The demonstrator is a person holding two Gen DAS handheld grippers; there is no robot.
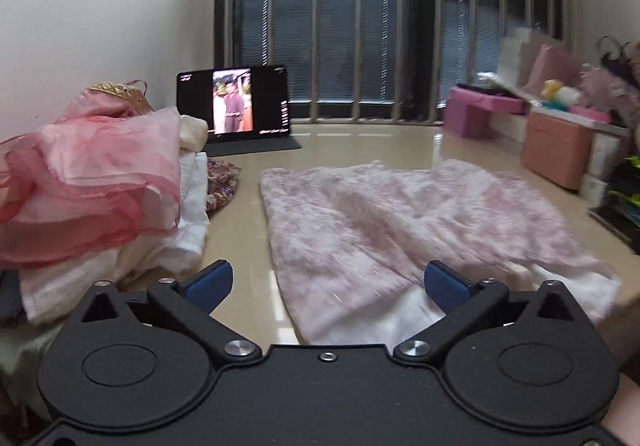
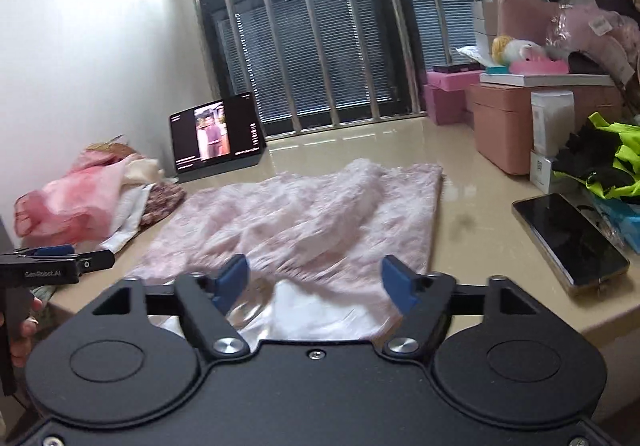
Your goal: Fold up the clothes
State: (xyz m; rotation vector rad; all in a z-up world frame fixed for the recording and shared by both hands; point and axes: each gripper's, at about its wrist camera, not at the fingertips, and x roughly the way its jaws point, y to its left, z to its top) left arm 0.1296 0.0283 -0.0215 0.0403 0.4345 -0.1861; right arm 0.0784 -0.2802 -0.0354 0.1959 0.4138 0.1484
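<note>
Left wrist: pale pink garment (image 1: 400, 230) lies rumpled on beige counter (image 1: 248, 246), white lining showing at near edge. Left gripper (image 1: 328, 286) jaws wide, empty. Clothes pile (image 1: 92, 181) at left.

Right wrist: right gripper (image 2: 316, 284) jaws wide, nothing pinched — phone (image 2: 568, 238) visible only here. Garment's near hem blurred.

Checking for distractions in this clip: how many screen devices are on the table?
2. A tablet stands propped at the back by the window, playing video. A phone lies flat, screen dark, at the right edge. Clutter may hide others.
</note>
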